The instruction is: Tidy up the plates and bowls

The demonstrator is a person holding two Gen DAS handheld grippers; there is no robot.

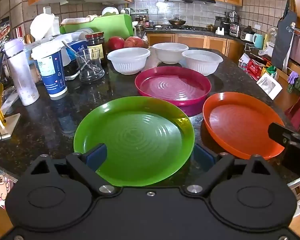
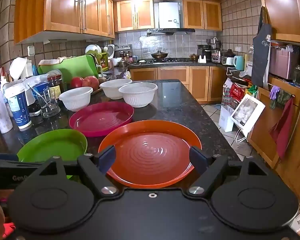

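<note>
Your left tongs are wide open and hold nothing; the round green plastic plate lies flat on the dark speckled stone table right in front of them, and its near edge sits between the two blue pads. Your right tongs are wide open too, with nothing in them, and the round orange plastic plate lies the same way between them. The deep round pink plastic dish sits just behind both plates, and the green plate's far edge seems to cover a bit of it. Three white ribbed plastic bowls stand in a group farther back. These plates are round, so they have no long side and point no way; they all face up. Be careful: the plates look thin and slippery, so a pinch on the rim may slide off. The orange plate sits near the table's right edge and could get pushed off. The tall blue paper cup and clear glass jug on the left could tip if you swing wide.
</note>
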